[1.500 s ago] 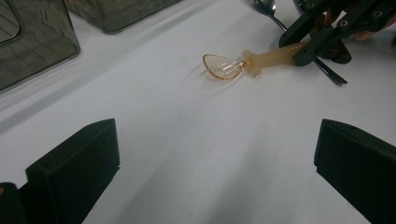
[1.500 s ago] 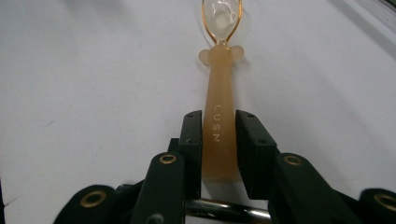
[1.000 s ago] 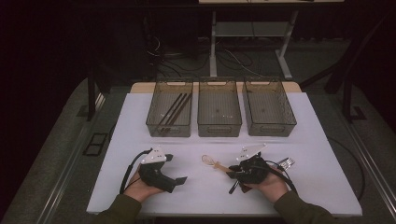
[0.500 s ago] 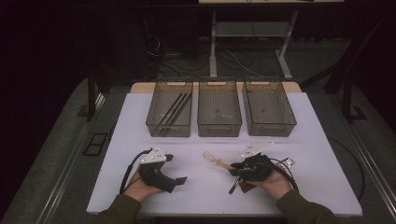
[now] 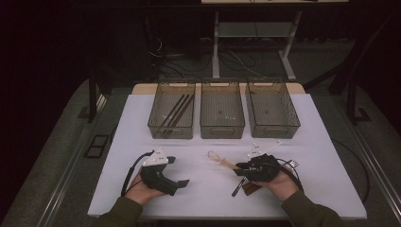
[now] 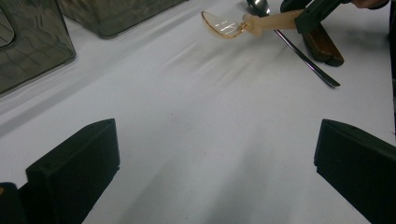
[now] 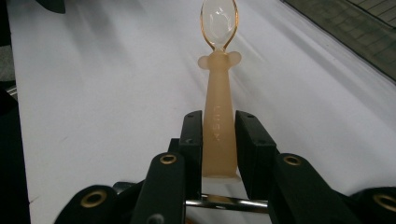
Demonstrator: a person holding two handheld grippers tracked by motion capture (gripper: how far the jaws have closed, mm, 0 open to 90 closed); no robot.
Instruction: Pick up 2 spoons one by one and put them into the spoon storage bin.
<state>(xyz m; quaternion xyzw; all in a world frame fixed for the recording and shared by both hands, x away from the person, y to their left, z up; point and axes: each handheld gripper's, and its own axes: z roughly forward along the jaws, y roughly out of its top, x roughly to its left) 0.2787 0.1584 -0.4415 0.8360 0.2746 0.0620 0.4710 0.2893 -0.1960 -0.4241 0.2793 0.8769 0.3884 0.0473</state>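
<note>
A peach-coloured baby spoon [image 7: 218, 116] with a clear bowl [image 5: 215, 155] points left over the white table [image 5: 208, 198]. My right gripper [image 7: 218, 128] is shut on its handle, and the bowl sticks out ahead of the jaws. From the left gripper view the spoon [image 6: 233, 24] appears raised a little above the table. My left gripper [image 5: 178, 183] rests at the front left, held by a hand. Its jaws stand wide open around bare table [image 6: 217, 154].
Three grey bins stand in a row at the back: the left bin [image 5: 172, 130] holds dark chopsticks [image 5: 175, 112]; then the middle bin [image 5: 222, 128] and the right bin [image 5: 273, 127]. A metal spoon [image 6: 299, 46], a brown wooden handle [image 6: 322, 44] and a fork [image 5: 292, 164] lie under the right hand.
My right gripper has levelled out and shifted slightly, carrying the peach spoon's bowl a little farther from the front edge. The left gripper has stayed put.
</note>
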